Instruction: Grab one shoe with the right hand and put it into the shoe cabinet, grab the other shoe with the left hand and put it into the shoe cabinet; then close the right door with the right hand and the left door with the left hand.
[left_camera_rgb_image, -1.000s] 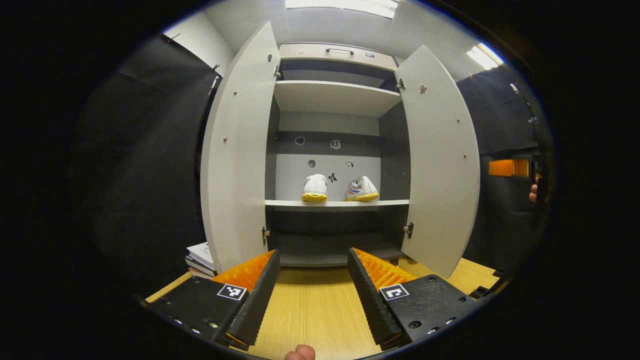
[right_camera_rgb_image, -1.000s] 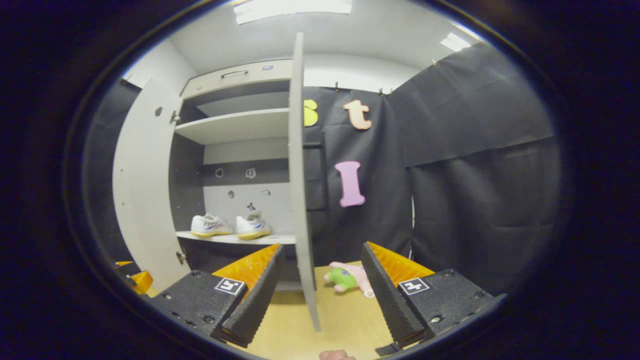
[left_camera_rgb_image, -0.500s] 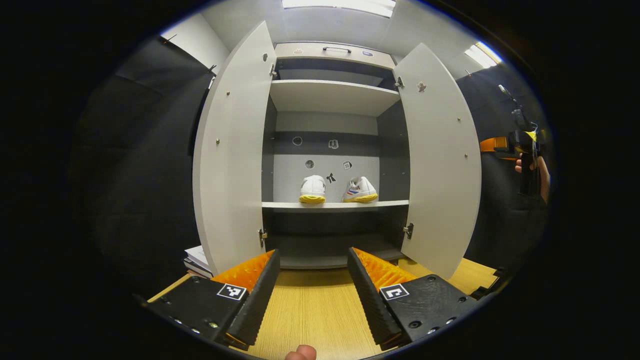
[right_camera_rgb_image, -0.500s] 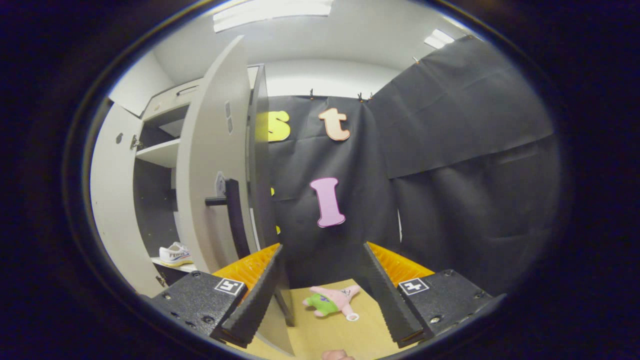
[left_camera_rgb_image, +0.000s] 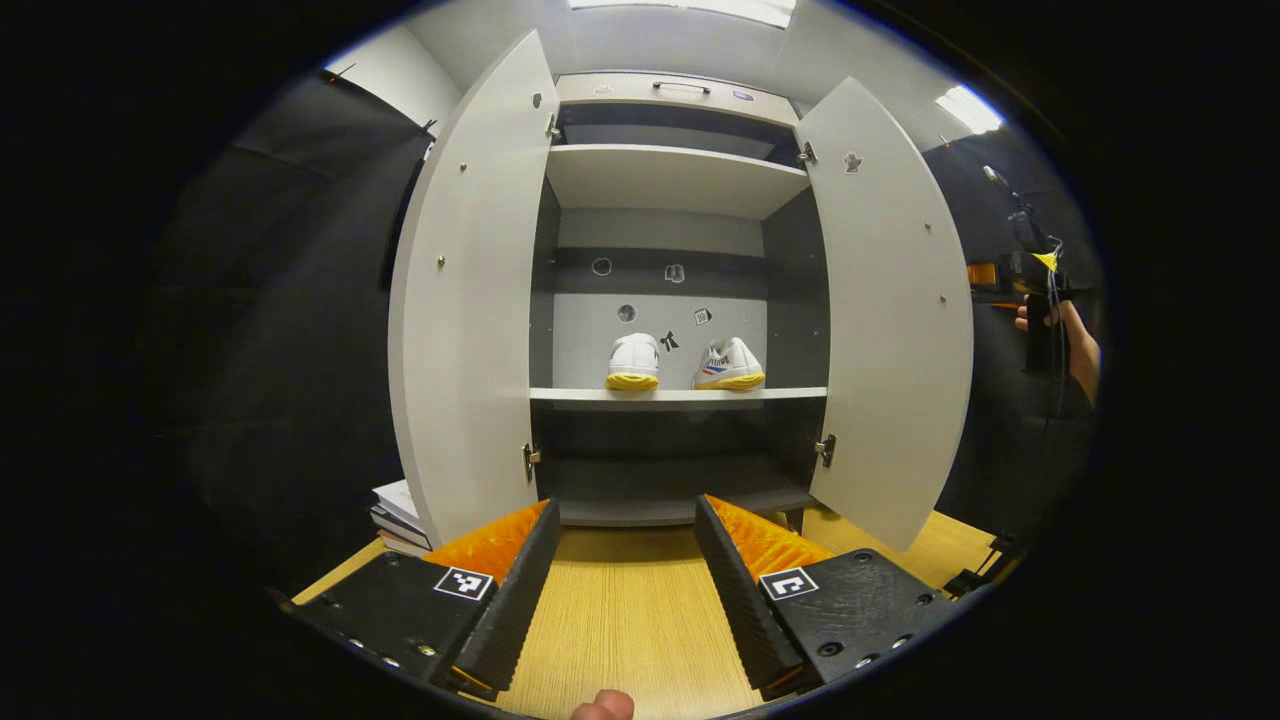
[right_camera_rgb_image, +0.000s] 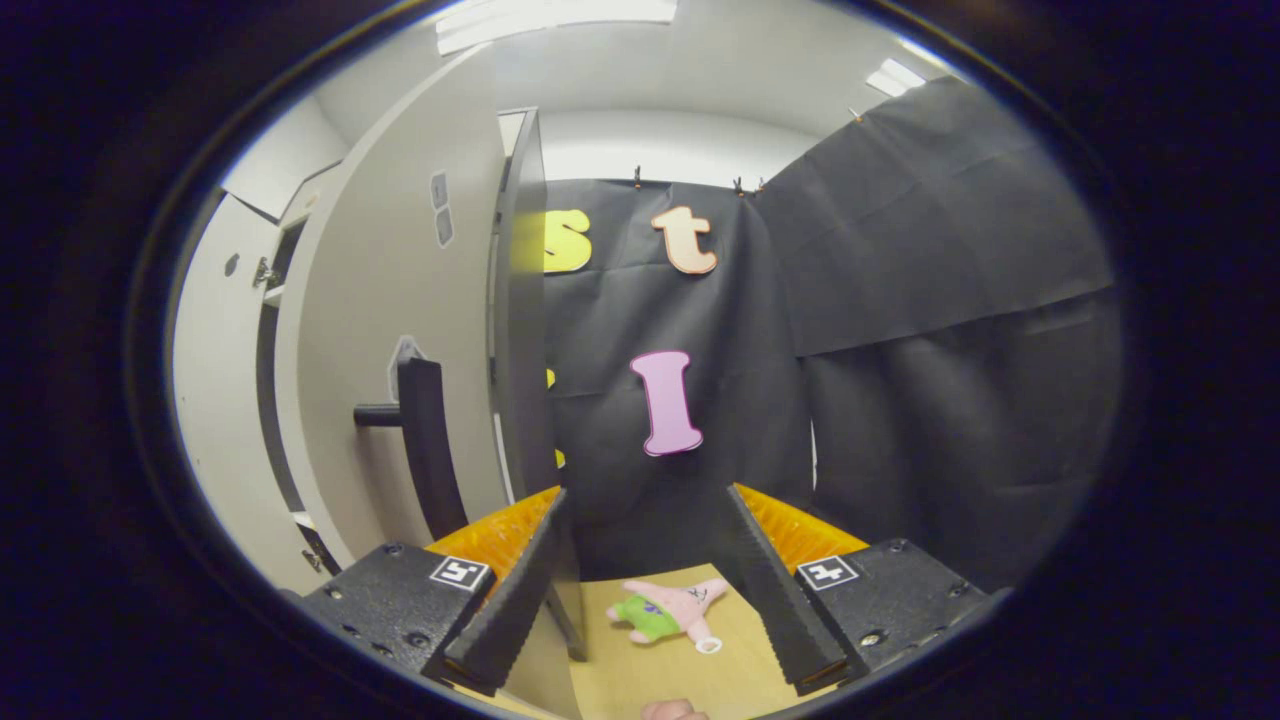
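Bright ceiling lights (left_camera_rgb_image: 690, 8) shine down from the top and make the white cabinet (left_camera_rgb_image: 670, 180) glow, the space under its lower shelf (left_camera_rgb_image: 678, 396) stays dark and shadowy, straight doors (left_camera_rgb_image: 470, 300) look bent near the edges, and both pictures look sharp.

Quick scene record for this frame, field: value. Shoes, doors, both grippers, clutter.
shoes: two shoes side by side on the middle shelf
left door: open
right door: open, outer face and handle seen from right gripper view
left gripper: open, empty
right gripper: open, empty, beside right door's outer face
clutter: plush toy on table; books left of cabinet
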